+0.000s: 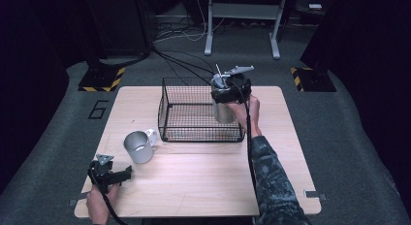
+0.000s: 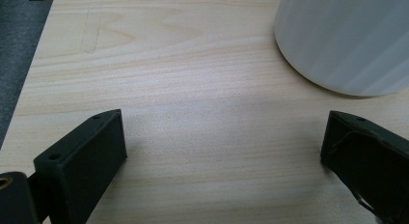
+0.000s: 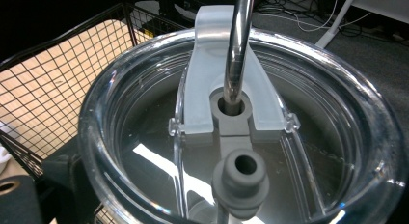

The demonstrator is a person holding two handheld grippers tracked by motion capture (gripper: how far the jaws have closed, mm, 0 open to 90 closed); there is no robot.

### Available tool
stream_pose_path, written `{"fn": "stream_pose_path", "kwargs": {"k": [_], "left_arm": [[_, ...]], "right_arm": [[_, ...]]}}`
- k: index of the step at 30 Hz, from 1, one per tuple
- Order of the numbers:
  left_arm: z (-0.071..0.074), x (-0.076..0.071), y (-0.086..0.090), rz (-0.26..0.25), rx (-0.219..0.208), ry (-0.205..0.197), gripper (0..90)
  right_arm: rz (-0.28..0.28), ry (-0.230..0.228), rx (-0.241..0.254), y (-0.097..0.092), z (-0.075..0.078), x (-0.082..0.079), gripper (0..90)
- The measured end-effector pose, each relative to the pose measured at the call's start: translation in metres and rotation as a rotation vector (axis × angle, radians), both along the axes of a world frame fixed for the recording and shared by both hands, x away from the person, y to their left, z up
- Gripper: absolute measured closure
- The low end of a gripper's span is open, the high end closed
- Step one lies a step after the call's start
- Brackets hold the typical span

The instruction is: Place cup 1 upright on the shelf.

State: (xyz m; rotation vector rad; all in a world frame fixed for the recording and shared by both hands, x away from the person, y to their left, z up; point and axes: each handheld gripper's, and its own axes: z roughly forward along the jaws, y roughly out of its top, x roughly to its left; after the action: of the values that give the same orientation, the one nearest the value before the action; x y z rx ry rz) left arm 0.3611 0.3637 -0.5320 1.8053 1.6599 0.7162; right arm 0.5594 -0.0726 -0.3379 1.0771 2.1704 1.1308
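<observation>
My right gripper (image 1: 230, 93) is shut on a steel tumbler (image 1: 223, 111) at its top, holding it upright over the right part of a black wire basket (image 1: 167, 108). I cannot tell whether its base touches the basket floor. The right gripper view looks down on the tumbler's clear lid (image 3: 241, 137), with a metal straw (image 3: 238, 45) through its hole and one black finger (image 3: 19, 200) at the rim. My left gripper (image 1: 127, 173) rests open near the table's front left corner. A steel mug (image 1: 138, 147) with a handle stands just beyond it, and its wall (image 2: 347, 40) appears past the open jaws.
The wooden table (image 1: 203, 181) has bare room in front of the basket and to the right. Basket mesh (image 3: 53, 89) lies to the left of the tumbler. Cables and desk legs (image 1: 209, 26) are on the grey floor behind.
</observation>
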Motion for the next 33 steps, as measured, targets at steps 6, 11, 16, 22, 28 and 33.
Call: {"fn": "stream_pose_path", "kwargs": {"k": [6,11,16,22,28,33], "left_arm": [[0.0,0.0,0.0,-0.003,0.0,0.005,1.9],[0.0,0.0,0.0,-0.002,0.0,0.004,1.9],[0.0,0.0,0.0,-0.002,-0.001,0.004,1.9],[0.0,0.0,0.0,-0.005,-0.002,0.001,1.9],[0.001,0.0,0.001,-0.014,0.006,0.009,1.9],[0.001,0.0,0.001,-0.013,0.005,0.008,1.9]], "right_arm": [[-0.008,0.013,-0.007,0.002,-0.006,0.005,3.2],[-0.01,0.025,-0.036,0.004,-0.012,0.009,3.2],[-0.032,0.035,-0.044,0.007,-0.018,0.012,3.2],[-0.025,0.055,-0.063,0.01,-0.021,0.014,3.2],[-0.027,0.076,-0.066,0.011,-0.024,0.016,3.1],[-0.029,0.09,-0.07,0.013,-0.029,0.018,3.1]]}}
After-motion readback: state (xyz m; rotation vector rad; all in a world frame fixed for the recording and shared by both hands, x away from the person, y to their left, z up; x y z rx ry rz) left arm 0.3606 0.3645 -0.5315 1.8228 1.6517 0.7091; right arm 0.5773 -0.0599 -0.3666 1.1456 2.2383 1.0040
